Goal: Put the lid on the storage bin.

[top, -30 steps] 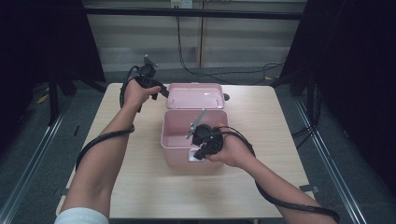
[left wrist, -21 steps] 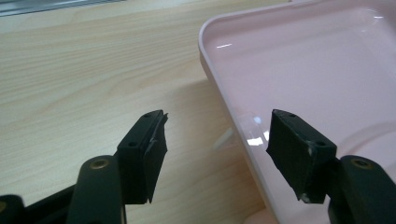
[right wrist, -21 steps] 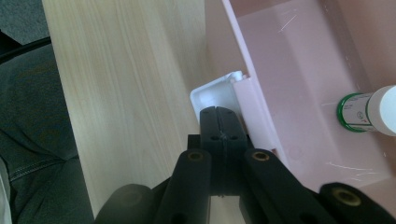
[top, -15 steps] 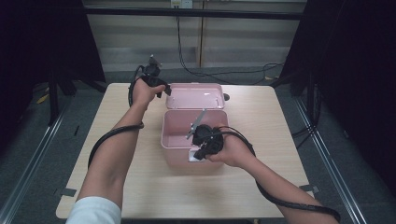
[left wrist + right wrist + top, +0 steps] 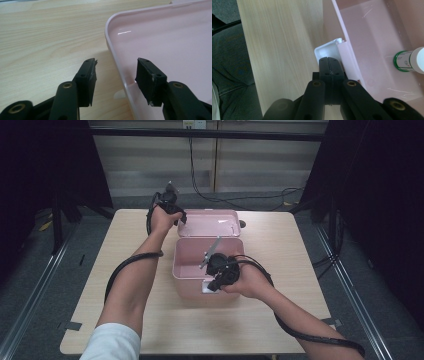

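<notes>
A pink box (image 5: 176, 265) stands open mid-table, its pink lid (image 5: 210, 224) lying flat just behind it. My left gripper (image 5: 180, 216) is at the lid's left edge. In the left gripper view the lid's rim (image 5: 117, 50) runs between the jaws of my left gripper (image 5: 117, 62); they have just been closing, and the pads stand apart from the rim. My right gripper (image 5: 212, 285) is shut at the box's front wall (image 5: 348, 53), its tips (image 5: 330, 60) against a white latch (image 5: 325, 48). A white bottle with a green label (image 5: 409, 61) lies inside the box.
The wooden table (image 5: 125, 240) has bare room left, right and in front of the box. Black cables trail from both grippers across the table. A small dark knob (image 5: 242, 224) shows at the lid's right end. Dark curtains and floor rails flank the table.
My left hand has moved right and down to the lid's left edge. The right hand and the box have stayed put.
</notes>
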`<state>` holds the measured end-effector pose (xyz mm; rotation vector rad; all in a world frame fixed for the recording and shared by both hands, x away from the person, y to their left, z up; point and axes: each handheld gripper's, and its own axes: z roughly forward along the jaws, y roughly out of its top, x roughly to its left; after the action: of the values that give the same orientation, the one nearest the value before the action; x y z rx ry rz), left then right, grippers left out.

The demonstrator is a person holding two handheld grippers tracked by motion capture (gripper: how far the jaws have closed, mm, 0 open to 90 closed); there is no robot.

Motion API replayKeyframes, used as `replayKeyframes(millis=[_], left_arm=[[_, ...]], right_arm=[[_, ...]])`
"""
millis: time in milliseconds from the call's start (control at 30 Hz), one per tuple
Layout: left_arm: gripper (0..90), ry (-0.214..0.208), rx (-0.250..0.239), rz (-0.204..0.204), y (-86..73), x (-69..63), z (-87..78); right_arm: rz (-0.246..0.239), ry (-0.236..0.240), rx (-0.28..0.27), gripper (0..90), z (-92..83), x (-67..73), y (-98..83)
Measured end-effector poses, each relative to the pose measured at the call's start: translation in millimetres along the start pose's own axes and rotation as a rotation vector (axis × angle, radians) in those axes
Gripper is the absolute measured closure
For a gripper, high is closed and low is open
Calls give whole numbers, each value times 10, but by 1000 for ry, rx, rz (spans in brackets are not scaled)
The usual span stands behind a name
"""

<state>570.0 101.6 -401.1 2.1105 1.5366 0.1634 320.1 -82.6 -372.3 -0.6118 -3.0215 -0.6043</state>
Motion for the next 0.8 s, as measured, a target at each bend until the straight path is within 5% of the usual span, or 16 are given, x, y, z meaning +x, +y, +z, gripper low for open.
replayKeyframes(millis=[267,533,800], left_arm=[[563,-13,10,-22,11,-26,71],[789,9,5,-33,25,-63,1],[816,15,-4,-37,41,-81,-89]], right_arm=[[-3,-1,-3,900,2,1,-1],[-7,-4,-2,900,7,-3,10],[12,-12,0,900,12,15,21]])
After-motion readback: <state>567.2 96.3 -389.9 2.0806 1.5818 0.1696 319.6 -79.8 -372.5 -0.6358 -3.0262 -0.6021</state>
